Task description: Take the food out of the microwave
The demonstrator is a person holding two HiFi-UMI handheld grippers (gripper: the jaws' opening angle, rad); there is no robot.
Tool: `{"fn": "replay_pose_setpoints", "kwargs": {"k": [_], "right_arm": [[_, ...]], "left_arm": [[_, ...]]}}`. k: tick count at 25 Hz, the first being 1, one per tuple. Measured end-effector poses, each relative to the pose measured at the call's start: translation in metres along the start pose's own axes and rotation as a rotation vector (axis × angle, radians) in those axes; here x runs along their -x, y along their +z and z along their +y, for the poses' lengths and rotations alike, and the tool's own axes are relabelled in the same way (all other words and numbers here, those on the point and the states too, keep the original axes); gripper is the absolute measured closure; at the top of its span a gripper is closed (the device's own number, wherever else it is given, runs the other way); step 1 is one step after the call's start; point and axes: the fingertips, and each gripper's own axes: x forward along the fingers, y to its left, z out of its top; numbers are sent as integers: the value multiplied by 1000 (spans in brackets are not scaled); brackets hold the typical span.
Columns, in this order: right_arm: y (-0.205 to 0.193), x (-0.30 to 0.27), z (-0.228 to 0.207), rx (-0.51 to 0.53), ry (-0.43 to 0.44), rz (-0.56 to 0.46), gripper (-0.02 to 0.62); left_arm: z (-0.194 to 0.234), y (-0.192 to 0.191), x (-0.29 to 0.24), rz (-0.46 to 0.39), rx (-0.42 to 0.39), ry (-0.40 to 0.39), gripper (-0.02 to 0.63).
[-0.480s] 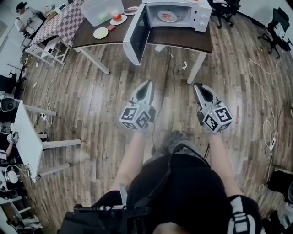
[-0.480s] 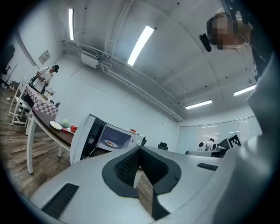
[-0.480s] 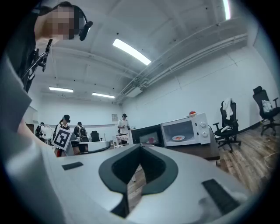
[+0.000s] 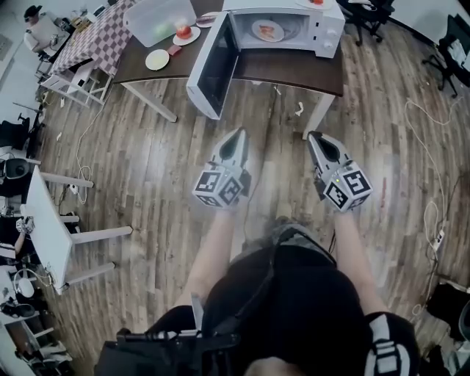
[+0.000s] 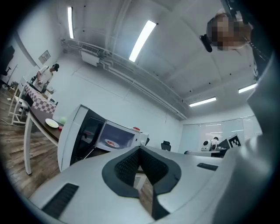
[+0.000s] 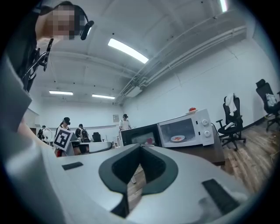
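Head view shows the person standing back on the wooden floor [image 4: 147,169], well apart from the dark table [image 4: 294,67] that carries the white microwave [image 4: 327,29]. Its door [image 4: 213,70] is swung wide open to the left. Inside the cavity lies a white plate [image 4: 268,30] with the reddish food [image 4: 269,29] on it, the only thing in there. A small red item [image 4: 316,2] sits on the microwave's roof.

Left of the microwave on the same table stands a clear tub [image 4: 158,20] with something pale green showing through its wall; I can't make out what it is. Just beside the tub is a second plate [image 4: 185,34] holding a round red piece. Nearer the table's edge is a pale small plate [image 4: 157,59], and whether anything lies on it I can't tell. A little red object [image 4: 174,50] sits between those two plates.

The left gripper [image 4: 239,134] and the right gripper [image 4: 316,137] are held out level over the floor, side by side with a gap between them, noses aimed at the table. Neither is near the microwave. From each gripper's own view the jaws meet at the tips, and nothing is caught between them. Both of those views look straight over the closed tips at the open microwave and its plate.
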Motion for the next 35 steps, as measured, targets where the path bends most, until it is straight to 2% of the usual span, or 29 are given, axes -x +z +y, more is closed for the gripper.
{"fn": "replay_pose_setpoints", "kwargs": {"k": [15,27,35], "right_arm": [[7,-55,-68,8,70,29,594],[-7,-71,-95,-46,65,52,592],[-5,-101,-125,-47,44,58,592]], "left_arm": [[13,-7,-84,-5,1,25,594],[18,-28,-113,25,25,37,594],[31,-29,-162,30,36,8,594]]}}
